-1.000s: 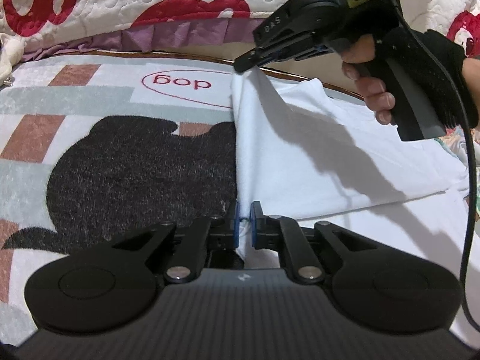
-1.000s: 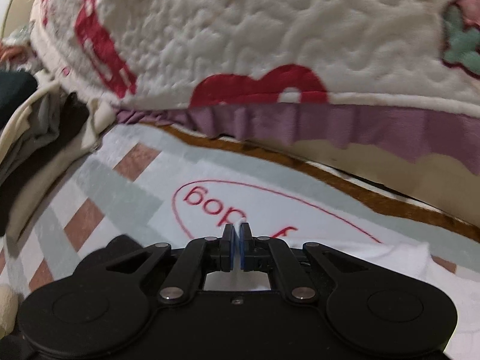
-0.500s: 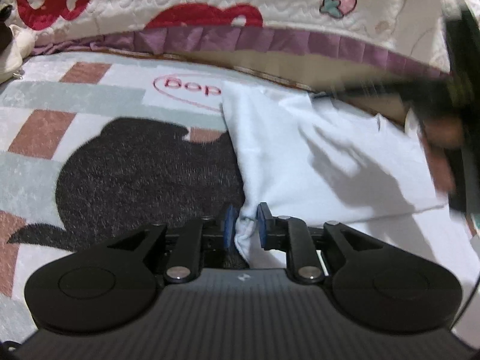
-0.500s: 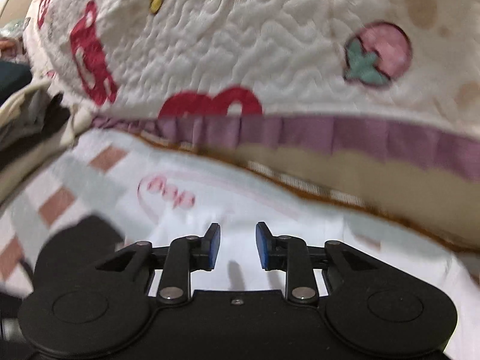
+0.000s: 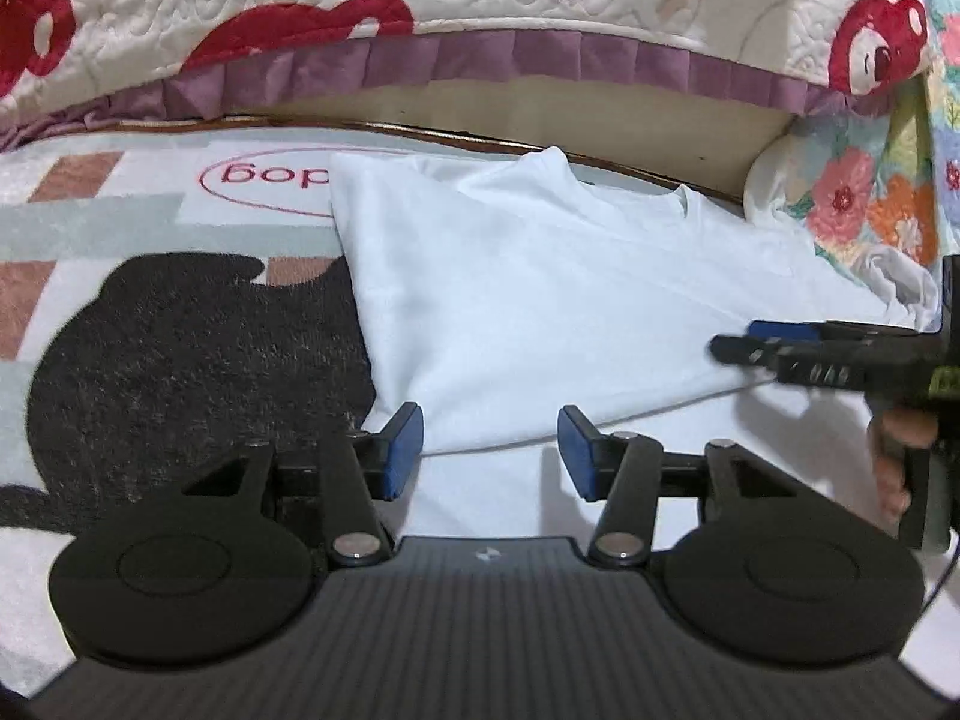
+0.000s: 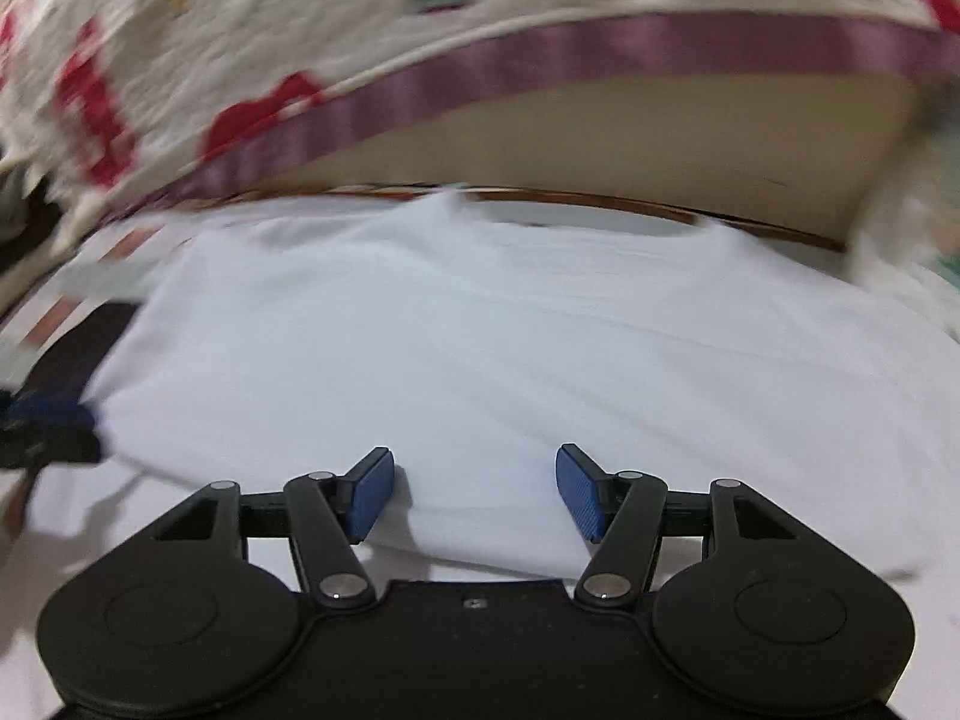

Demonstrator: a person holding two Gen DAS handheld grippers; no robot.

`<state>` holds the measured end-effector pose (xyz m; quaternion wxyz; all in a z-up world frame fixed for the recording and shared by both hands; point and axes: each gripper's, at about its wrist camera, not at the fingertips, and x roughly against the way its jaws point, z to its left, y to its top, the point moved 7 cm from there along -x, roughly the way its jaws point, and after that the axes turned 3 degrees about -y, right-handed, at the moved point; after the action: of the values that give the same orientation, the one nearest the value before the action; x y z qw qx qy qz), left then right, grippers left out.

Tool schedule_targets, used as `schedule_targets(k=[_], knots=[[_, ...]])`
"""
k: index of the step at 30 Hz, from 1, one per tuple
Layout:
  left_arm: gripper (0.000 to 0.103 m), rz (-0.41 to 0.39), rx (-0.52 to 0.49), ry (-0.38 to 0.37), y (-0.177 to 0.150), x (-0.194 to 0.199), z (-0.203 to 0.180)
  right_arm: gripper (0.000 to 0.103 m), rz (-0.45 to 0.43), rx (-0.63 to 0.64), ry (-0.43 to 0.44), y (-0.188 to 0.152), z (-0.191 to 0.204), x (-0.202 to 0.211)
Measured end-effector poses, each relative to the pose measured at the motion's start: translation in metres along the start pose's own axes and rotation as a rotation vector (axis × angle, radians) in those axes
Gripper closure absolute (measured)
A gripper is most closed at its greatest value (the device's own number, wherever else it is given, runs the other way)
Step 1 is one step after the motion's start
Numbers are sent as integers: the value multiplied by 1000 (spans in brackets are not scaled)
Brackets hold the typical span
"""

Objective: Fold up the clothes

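White shirt (image 5: 540, 300) lies on the dog rug (image 5: 180, 324) with one side folded in, left gripper (image 5: 489, 450) and right gripper (image 6: 474, 495) both wide, empty; next likely regrasp the opposite edge

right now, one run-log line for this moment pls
step: fold shirt | left gripper: open, at shirt near edge | right gripper: open, over shirt | shirt: flat on rug, one side folded over
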<state>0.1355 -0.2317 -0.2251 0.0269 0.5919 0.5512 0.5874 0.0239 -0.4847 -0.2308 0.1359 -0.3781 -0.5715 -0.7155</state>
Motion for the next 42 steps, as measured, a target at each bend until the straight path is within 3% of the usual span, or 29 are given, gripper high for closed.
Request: schedule_targets(k=[4, 11, 14, 17, 19, 22, 25, 26, 27, 28, 31, 36, 39, 41, 42], knots=[[54, 14, -39, 27, -4, -4, -4, 40, -49, -91, -55, -6, -46, 5], [51, 20, -79, 53, 0, -2, -15, 40, -59, -94, -180, -17, -93, 22], [51, 35, -75, 9, 13, -7, -29, 40, -49, -128, -281, -19, -125, 31], [46, 59, -113, -41, 27, -21, -51, 38, -44, -248, -394, -11, -164, 43], [46, 122, -168, -78, 23, -42, -69, 37, -63, -359, -321, -4, -180, 45], [46, 155, -228, -91, 19, -65, -90, 37, -72, -441, -115, 4, -191, 29], [46, 133, -245, -119, 23, -79, -104, 38, -57, -282, -109, 13, -179, 13], [46, 130, -248, -124, 26, -84, -108, 57, -50, -210, -112, 16, -172, 8], [46, 128, -252, -127, 28, -88, -111, 95, -44, -140, -116, 20, -166, 4], [46, 125, -255, -131, 31, -92, -114, 96, -39, -71, -121, 23, -159, 0], [46, 148, -253, -102, 28, -102, -115, 96, -86, -20, -181, 36, -163, 0], [46, 121, -344, -64, 18, -98, -120, 103, -50, -58, -273, 28, -192, -5], [46, 119, -363, -47, 16, -96, -121, 102, -56, -133, -397, 21, -222, 14], [45, 117, -330, -61, 17, -92, -119, 96, -105, -191, -511, 17, -249, 43], [45, 116, -307, -77, 17, -90, -118, 85, -135, -213, -567, 15, -262, 60]])
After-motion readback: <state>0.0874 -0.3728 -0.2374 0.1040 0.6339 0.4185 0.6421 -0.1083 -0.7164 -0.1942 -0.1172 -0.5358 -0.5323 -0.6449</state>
